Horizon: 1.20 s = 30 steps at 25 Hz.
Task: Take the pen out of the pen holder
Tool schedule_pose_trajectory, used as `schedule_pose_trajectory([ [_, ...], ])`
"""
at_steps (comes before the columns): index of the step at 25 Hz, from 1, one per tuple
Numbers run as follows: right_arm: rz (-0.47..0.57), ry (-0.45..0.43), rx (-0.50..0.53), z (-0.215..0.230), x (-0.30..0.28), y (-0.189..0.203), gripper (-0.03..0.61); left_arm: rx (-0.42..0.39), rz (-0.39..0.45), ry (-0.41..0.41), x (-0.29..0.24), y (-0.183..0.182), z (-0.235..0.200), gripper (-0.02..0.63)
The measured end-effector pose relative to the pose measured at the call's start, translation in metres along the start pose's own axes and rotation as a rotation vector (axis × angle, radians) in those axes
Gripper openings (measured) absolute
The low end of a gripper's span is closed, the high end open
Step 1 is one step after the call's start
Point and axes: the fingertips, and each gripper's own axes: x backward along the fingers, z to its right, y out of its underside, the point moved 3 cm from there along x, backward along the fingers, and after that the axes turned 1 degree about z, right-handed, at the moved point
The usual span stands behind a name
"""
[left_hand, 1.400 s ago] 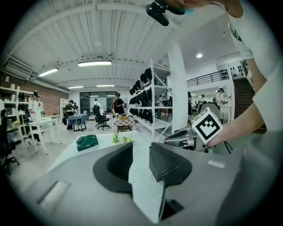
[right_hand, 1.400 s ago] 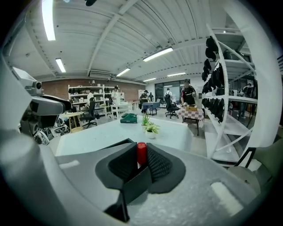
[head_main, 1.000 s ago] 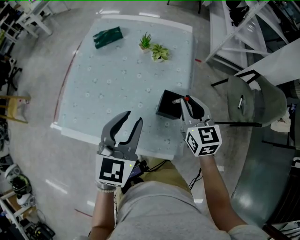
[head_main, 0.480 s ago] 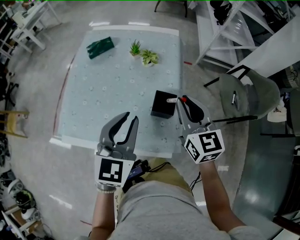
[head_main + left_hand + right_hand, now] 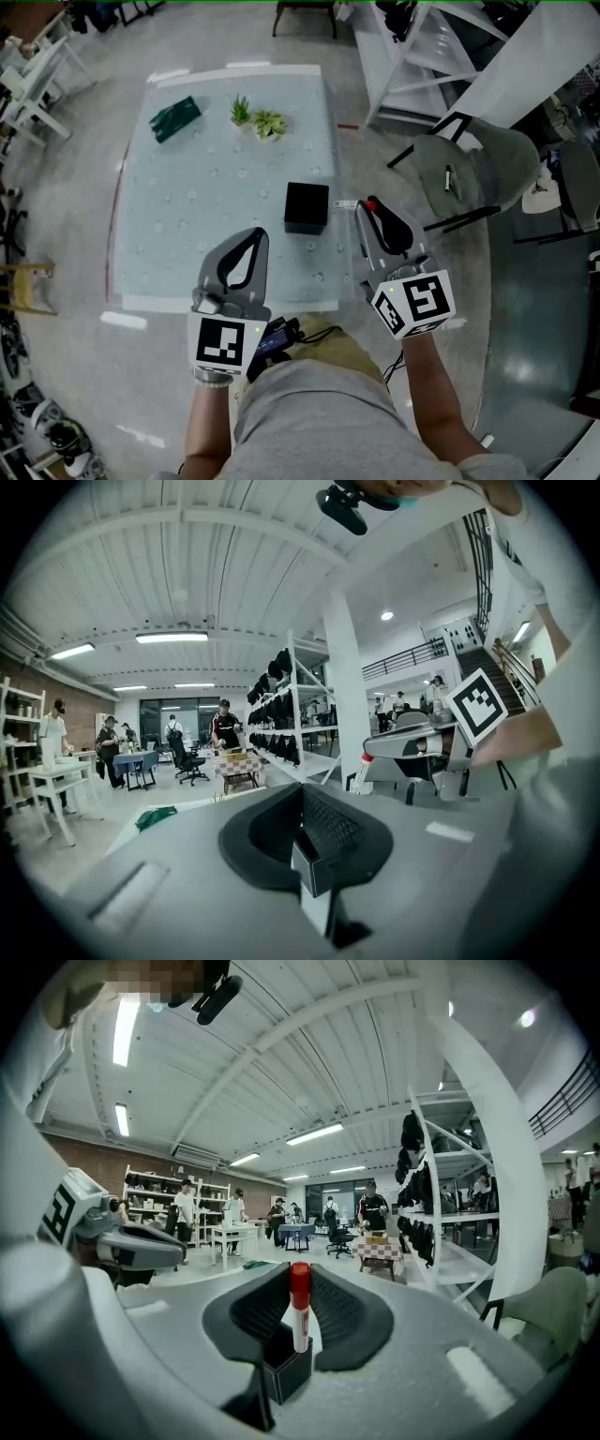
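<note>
The right claw (image 5: 300, 1272) is partly closed on the pen (image 5: 299, 1314), its pads pressing the white barrel, with the red cap uppermost in the right gripper view. In the head view the pen is clear of the black pen holder (image 5: 307, 206) and sits just to its right, by the right edge of the counter (image 5: 202, 220). The left claw (image 5: 256, 234) has just been closing. Its jaws meet with nothing between them, and it hangs over the counter's near edge, left of the holder. At the far end lie a green pouch (image 5: 175, 119) and 2 small plants (image 5: 269, 123), well apart from the holder. A grey chair (image 5: 469, 169) stands right of the right claw.
</note>
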Motion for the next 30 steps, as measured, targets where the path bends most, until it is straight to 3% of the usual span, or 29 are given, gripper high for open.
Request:
schedule_pose_trajectory([
  [14, -0.018, 0.177, -0.016, 0.013, 0.06, 0.009, 0.064, -0.046, 0.023, 0.177, -0.012, -0.006, 0.036, 0.003],
  [30, -0.072, 0.219, -0.039, 0.007, 0.088, 0.03, 0.064, -0.059, -0.012, 0.236, -0.008, 0.006, 0.047, 0.006],
])
